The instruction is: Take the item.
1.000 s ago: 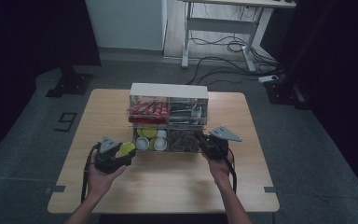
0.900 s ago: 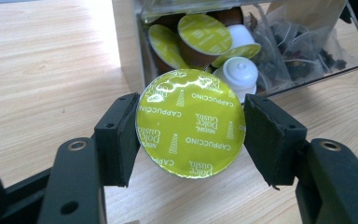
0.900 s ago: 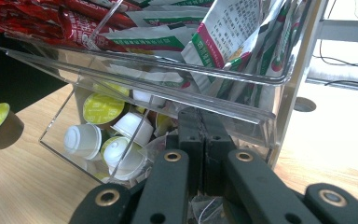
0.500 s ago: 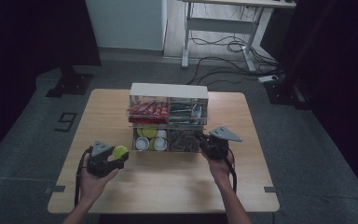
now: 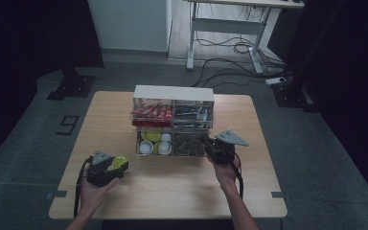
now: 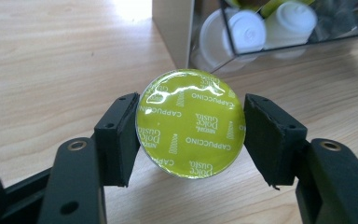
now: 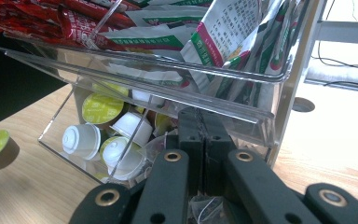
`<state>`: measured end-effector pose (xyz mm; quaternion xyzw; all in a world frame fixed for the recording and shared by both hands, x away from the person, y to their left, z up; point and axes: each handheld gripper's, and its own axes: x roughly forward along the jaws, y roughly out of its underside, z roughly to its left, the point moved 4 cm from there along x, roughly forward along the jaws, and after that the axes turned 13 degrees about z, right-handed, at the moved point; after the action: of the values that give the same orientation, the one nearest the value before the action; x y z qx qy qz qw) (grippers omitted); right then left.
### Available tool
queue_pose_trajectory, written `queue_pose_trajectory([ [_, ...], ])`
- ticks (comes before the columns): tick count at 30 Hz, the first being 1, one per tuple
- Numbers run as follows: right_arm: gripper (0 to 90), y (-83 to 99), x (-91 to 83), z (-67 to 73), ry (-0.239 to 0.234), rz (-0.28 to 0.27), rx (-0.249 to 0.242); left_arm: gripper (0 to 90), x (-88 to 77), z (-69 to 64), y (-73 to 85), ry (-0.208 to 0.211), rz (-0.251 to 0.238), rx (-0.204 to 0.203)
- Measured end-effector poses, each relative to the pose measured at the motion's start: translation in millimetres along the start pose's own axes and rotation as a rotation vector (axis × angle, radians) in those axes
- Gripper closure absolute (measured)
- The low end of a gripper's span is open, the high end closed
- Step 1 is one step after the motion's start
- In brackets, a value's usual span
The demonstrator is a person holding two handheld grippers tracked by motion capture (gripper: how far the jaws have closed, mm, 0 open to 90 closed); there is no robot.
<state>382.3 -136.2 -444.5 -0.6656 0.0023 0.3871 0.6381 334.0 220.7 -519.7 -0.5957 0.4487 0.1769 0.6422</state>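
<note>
My left gripper is shut on a yellow-green foil-topped coffee capsule, held by its rim just above the wooden table. In the high view that gripper and the capsule are at the front left, clear of the organizer. A clear organizer stands mid-table with red and green sachets above, capsules and tea bags below. My right gripper is at its lower right bin. In the right gripper view its jaws are pressed together on the clear front wall of that tilted-out bin.
The lower left bin is tilted open and holds several white and yellow-green capsules. Bare wooden table lies in front of the organizer. A desk frame and cables sit on the floor behind.
My left hand has drawn the capsule away from the organizer, toward the front left of the table and lower. The right hand has stayed put.
</note>
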Motion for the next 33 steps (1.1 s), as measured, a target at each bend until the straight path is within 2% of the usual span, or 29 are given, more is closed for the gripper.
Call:
queue_pose_trajectory([
  [11, 88.6, 0.4, 0.0, 0.2, -0.002, -0.002, 0.002, 38.7, 22.0, 5.9, 12.1, -0.018, 0.062, -0.017],
  [16, 88.6, 0.6, -0.1, 0.3, -0.002, -0.002, 0.003, 38.6, 27.4, 7.4, 15.0, -0.025, 0.078, -0.022],
  [20, 88.6, 0.6, 0.0, 0.2, -0.002, -0.003, 0.002, 37.9, 28.6, 6.5, 14.6, -0.015, 0.074, -0.02],
  [24, 88.6, 1.1, -0.1, 0.3, -0.004, -0.004, 0.004, 33.5, 30.5, 6.8, 15.1, -0.011, 0.089, -0.01],
  [28, 88.5, 1.5, -0.4, 0.4, -0.004, -0.003, 0.004, 29.2, 23.6, 6.9, 13.6, 0.006, 0.057, -0.027],
  [33, 88.5, 1.6, -0.6, 0.3, -0.003, -0.004, 0.003, 26.8, 12.3, 3.7, 11.3, 0.011, 0.01, -0.024],
])
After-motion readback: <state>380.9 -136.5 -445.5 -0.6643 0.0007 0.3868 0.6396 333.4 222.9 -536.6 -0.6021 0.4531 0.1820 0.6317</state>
